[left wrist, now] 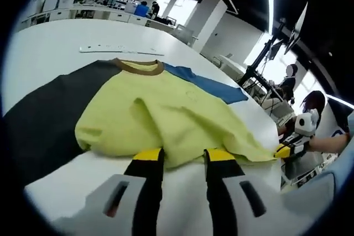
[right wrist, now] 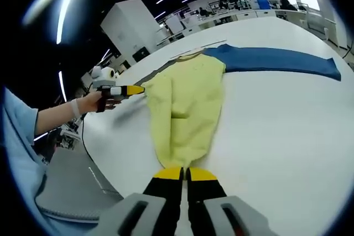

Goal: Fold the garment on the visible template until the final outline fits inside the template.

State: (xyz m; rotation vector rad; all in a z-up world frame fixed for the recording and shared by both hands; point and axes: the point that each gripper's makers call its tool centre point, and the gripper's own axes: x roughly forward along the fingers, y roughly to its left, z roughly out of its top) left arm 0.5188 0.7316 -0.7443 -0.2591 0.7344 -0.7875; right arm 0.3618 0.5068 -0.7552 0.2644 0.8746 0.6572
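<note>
Garment (right wrist: 185,109) hem pinched between both closed hand-held grippers (left wrist: 183,157) (right wrist: 185,174), stretched across table (right wrist: 276,125).

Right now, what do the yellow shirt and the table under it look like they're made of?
The yellow shirt looks like a soft, matte knit, probably cotton jersey: it drapes in loose rounded folds, shows no sheen, and has a ribbed-looking brown collar. The white table looks like a hard, smooth laminate or painted board, faintly glossy, with soft light reflections; the exact material can't be confirmed.
</note>
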